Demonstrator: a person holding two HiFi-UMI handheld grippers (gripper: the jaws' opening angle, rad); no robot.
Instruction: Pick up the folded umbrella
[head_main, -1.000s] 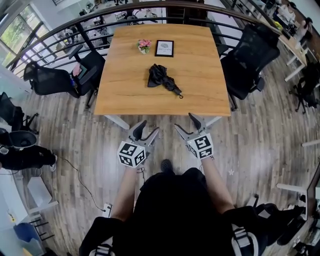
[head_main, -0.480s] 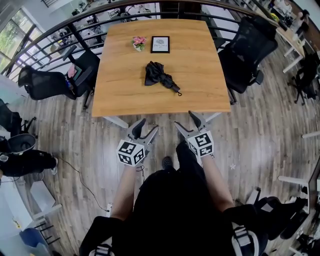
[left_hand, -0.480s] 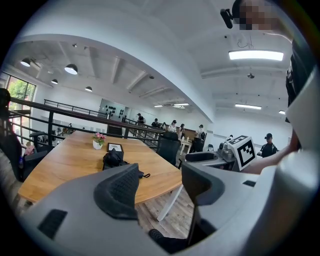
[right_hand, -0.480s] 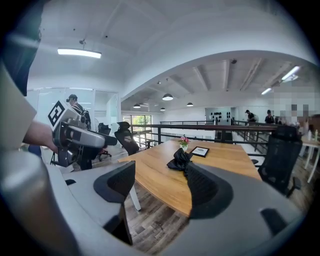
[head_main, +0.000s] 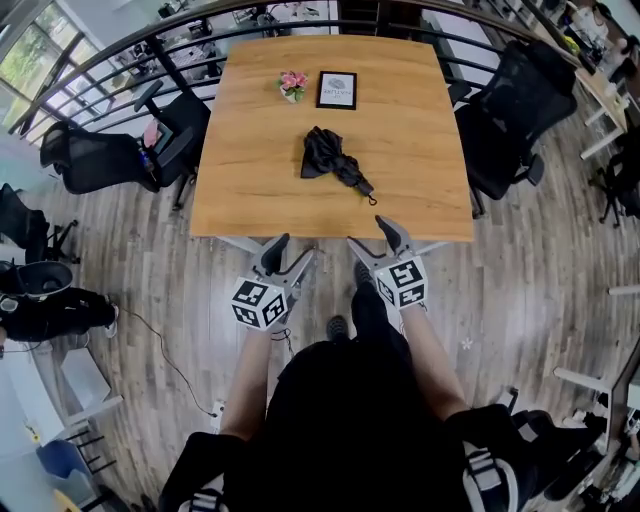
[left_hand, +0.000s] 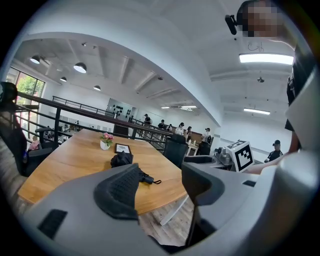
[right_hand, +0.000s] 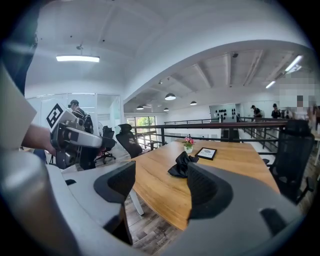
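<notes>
A black folded umbrella lies in the middle of the wooden table, its handle and strap toward the near right. It also shows as the umbrella in the left gripper view and as the umbrella in the right gripper view. My left gripper hangs open just short of the table's near edge, with nothing between its jaws. My right gripper is open too, beside it, at the near edge below the umbrella's handle. Both are well apart from the umbrella.
A small pot of pink flowers and a framed card stand at the table's far side. Black office chairs flank the table on the right and the chairs on the left. A curved railing runs behind.
The table and umbrella have shifted closer in the head view; both grippers now reach the table's near edge. Their jaws stay open.
</notes>
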